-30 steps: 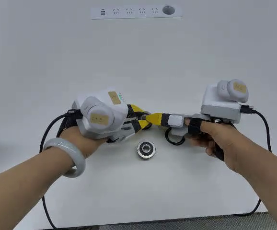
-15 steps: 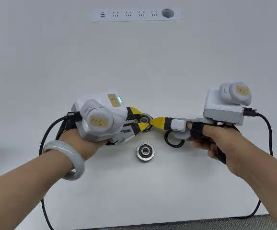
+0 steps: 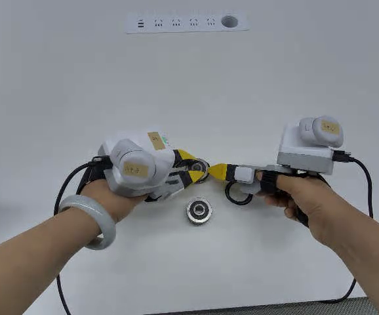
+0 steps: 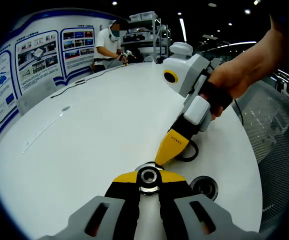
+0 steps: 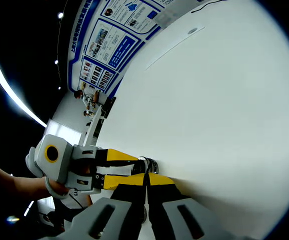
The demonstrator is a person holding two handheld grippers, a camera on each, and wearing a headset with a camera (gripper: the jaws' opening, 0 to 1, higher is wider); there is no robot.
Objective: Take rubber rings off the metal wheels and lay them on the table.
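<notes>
Left gripper (image 3: pixel 191 168) jaws are clenched on a metal wheel (image 4: pixel 148 175), held just above the table (image 3: pixel 176 98). Jaws of the right gripper (image 3: pixel 216 172) are pressed together, their tip set against the wheel's rim; whether rubber is pinched cannot be told. One black rubber ring (image 3: pixel 237 194) is laid on the table below, with a second wheel (image 3: pixel 199 210) nearby. If the pull is made crookedly, the wheel could be twisted out of the grasp.
</notes>
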